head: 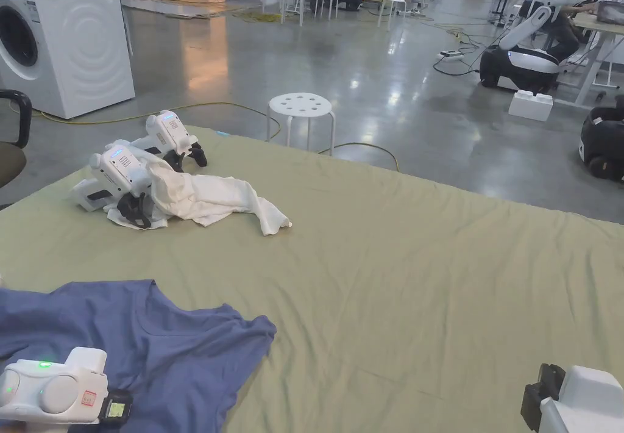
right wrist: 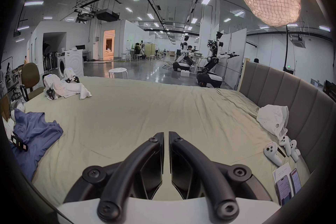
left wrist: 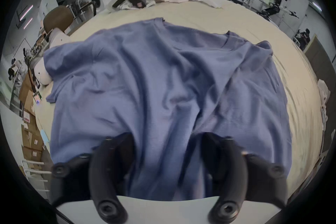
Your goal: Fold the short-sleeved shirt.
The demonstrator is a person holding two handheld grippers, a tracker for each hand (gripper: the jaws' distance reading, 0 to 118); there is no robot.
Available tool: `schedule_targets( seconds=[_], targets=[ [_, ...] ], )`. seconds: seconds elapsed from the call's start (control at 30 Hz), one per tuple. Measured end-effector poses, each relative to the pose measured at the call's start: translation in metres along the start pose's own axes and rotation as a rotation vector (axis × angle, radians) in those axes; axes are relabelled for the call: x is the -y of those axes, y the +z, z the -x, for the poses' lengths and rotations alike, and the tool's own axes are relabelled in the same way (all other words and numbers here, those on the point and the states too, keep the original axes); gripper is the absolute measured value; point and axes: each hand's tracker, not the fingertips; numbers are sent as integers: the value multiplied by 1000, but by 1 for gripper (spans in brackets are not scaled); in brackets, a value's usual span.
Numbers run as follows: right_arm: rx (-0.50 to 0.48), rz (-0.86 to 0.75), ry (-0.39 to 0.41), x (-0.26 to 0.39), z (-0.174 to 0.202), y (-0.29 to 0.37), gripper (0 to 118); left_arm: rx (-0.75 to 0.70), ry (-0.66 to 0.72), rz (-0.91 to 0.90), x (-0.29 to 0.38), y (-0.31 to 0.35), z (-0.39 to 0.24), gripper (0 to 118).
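Left fingers [left wrist: 116, 160]: apart, straddling the blue shirt [left wrist: 163, 93] hem; should've closed there first.
Right gripper [right wrist: 166, 137]: together, empty, off over bare bed sheet [right wrist: 163, 109].

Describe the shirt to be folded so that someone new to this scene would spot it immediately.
Start at the wide pale-green sheet that covers the bed. The blue shirt lies rumpled at its near left corner, under the left tongs. The other garment, a white cloth, is bunched farther back among spare devices.
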Motion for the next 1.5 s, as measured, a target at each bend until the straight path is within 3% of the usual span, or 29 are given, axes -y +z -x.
schedule_targets(
  seconds=[0.13,0.3,0.43,0.63,0.87,1.2,1.5],
  targets=[
    [-3,16,-12,1,0,-3,4,-6,6,-41,5,9,-2,0],
    [-13,17,-17,3,4,-2,4,-26,95,-190,14,22,-1,0],
    [-28,-1,-20,0,6,3,4,-41,44,-325,12,45,-8,0],
    [-37,-31,-19,-10,0,9,4,28,123,-448,-15,91,-13,0],
    [-23,-67,-30,-17,-16,19,4,106,-2,-687,-65,159,-55,0],
    [25,-119,-69,-27,-53,42,4,358,-203,-885,-114,241,-188,0],
    [114,-138,-116,-22,-104,63,4,590,-375,-798,-96,235,-347,0]
  ],
)
